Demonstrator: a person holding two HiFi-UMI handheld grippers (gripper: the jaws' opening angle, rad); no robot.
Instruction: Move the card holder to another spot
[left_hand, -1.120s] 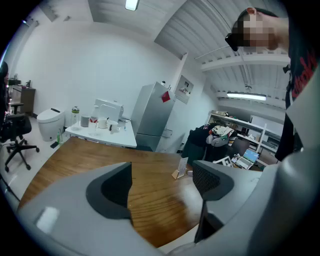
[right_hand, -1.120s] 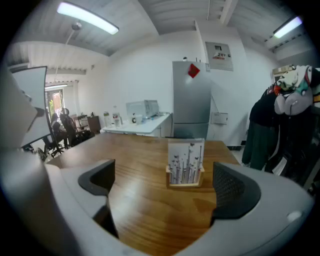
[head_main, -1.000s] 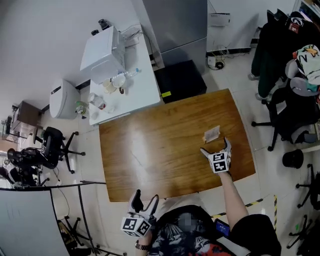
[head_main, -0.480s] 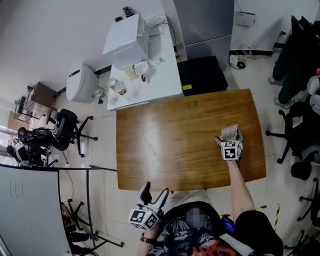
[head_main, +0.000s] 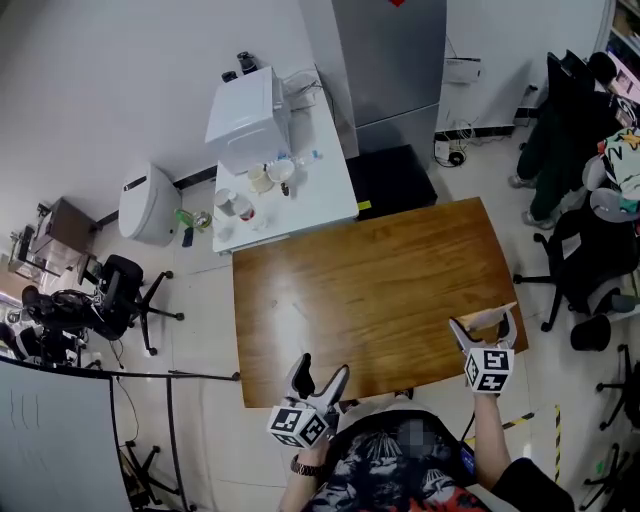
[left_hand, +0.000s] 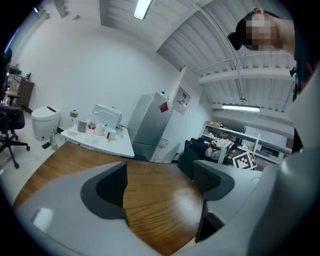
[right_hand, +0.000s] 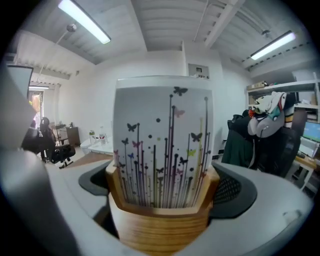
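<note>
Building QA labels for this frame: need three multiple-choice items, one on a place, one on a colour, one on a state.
1. Where is the card holder?
A. in a drawer
B. between the right tongs
C. on a shelf

2. What colour is its base?
A. wood brown
B. blue
C. black

3. How are the left tongs?
A. shut on a cup
B. shut on a card
C. open, holding nothing

Answers:
1 B: the right gripper view shows both jaws against its base.
2 A: light wood grain shows there.
3 C: only the wooden table shows in the gap.
</note>
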